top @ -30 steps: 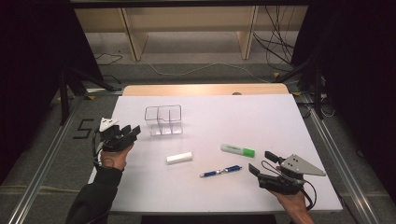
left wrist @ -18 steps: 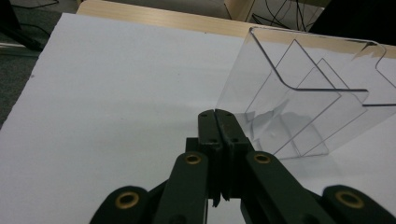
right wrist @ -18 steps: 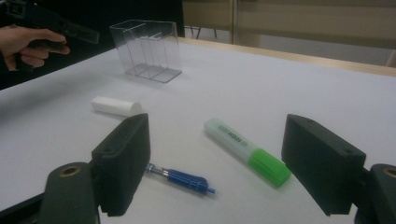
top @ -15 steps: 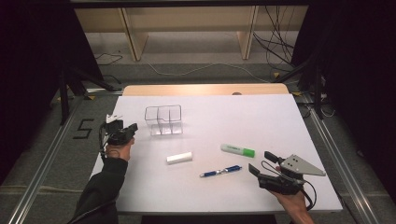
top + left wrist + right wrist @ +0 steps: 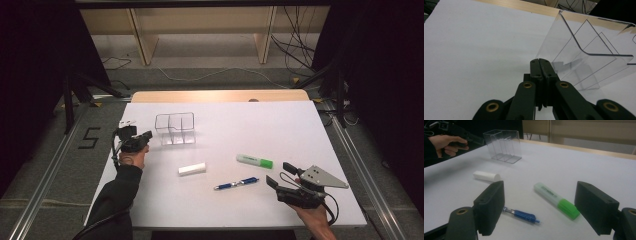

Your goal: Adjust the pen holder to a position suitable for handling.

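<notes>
- The left tongs [image 5: 146,136] sit at the left edge of the white bench [image 5: 280,130], held level and pointing right toward the clear plastic organizer [image 5: 175,128].
- In the left gripper view, the left tongs [image 5: 540,60] have both jaws pressed flat together with nothing between them. The jaws have just been closing.
- The tips of the left tongs stand just beside the near-left corner of the clear plastic organizer [image 5: 586,57]; whether they touch its wall cannot be told.
- The organizer stands upright on the far-left part of the bench and is divided by clear partitions into several compartments.
- The right tongs [image 5: 280,176] rest at the near-right corner of the bench, held in the person's right hand [image 5: 312,217] and pointing left and far.
- In the right gripper view, the right tongs [image 5: 544,207] stand wide apart and hold nothing.
- Between the open jaws of the right tongs, farther out on the bench, lie 2 items: a blue pen [image 5: 522,215] and a green highlighter [image 5: 557,201].
- A white cylinder [image 5: 192,169] lies on its side near the middle of the bench, left of the pen [image 5: 236,183] and near of the organizer.
- The highlighter [image 5: 254,161] lies just far of the pen, apart from it.
</notes>
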Demonstrator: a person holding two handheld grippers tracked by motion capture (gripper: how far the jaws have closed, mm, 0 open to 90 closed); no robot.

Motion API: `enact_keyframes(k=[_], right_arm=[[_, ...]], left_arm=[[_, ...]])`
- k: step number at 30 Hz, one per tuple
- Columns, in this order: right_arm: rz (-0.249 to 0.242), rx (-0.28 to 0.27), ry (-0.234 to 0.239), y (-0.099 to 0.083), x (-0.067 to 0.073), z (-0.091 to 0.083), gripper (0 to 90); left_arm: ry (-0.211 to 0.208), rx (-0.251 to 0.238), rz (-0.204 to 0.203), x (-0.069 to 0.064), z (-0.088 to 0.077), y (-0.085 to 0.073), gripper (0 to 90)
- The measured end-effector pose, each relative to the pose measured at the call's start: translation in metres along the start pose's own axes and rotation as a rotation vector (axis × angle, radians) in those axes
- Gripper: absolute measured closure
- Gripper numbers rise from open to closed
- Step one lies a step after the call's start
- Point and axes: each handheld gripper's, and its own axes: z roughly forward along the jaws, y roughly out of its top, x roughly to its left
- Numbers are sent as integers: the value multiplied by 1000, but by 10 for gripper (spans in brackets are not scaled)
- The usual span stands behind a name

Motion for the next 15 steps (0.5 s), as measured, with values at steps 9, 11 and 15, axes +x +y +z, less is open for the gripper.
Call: enact_keyframes(k=[9,11,15], right_arm=[[2,1,1,0,0,0,251],[2,0,1,0,0,0,249],[16,-1,3,0,-1,-1,235]], left_arm=[[-21,6,-1,-5,7,2,895],[-24,7,0,-7,9,3,894],[-22,7,-1,-9,11,3,895]])
